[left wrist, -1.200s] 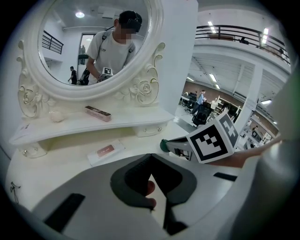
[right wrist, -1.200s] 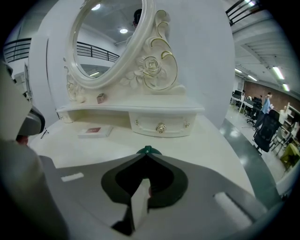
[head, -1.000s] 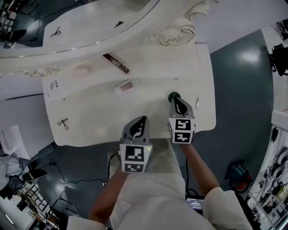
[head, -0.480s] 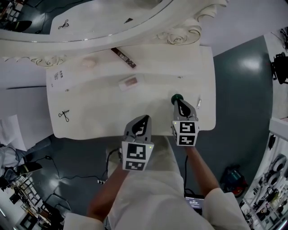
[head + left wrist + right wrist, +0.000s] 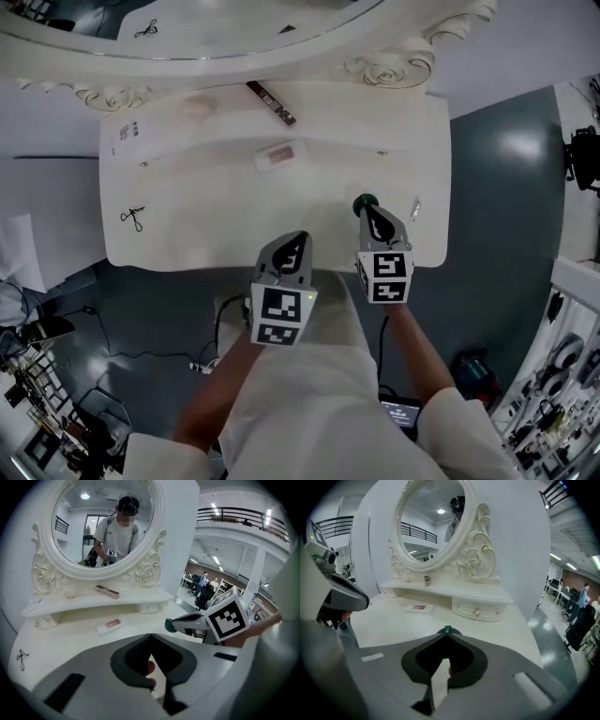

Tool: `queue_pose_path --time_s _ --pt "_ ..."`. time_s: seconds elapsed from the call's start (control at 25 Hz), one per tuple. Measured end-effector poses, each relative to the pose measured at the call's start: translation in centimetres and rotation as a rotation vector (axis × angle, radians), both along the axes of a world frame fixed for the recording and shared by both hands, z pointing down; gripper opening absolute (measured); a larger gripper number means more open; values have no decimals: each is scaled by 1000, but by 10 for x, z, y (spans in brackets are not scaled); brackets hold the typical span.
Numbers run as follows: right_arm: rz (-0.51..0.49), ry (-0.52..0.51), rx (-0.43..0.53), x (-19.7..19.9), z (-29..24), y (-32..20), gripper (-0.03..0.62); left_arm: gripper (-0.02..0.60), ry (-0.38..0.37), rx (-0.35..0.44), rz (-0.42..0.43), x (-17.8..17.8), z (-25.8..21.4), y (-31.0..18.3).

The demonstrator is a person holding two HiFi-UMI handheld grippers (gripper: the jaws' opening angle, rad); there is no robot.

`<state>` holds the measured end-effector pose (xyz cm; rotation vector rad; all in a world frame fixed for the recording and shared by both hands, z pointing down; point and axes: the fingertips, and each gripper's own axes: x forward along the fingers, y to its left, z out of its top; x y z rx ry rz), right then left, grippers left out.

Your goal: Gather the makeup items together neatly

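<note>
You are holding your left gripper (image 5: 293, 247) closed and empty at the table's (image 5: 187, 239) near edge. Just beyond, your right gripper (image 5: 368, 214) is pinching a small green-topped item (image 5: 364, 202) over the tabletop. The flat white case (image 5: 278, 156) with a pink panel is lying ahead and leftward, long axis crosswise. Beyond it, a dark stick (image 5: 272, 103) is resting on the shelf (image 5: 375, 108).

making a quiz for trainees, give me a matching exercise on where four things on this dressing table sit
1 scissors
2 white box
3 dark palette
4 green item

a at the right gripper's tips
b raised shelf below the mirror
c near the table's left edge
d middle of the tabletop

Pairs: 1-c, 2-d, 3-b, 4-a
</note>
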<state>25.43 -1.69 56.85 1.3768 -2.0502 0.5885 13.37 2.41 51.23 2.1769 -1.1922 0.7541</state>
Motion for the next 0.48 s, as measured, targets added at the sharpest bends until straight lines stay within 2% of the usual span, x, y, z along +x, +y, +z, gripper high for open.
queue_pose_path --time_s 0.48 --pt "-175 -34 1 -53 -14 12 3 9 2 -8 -53 -24 1 8"
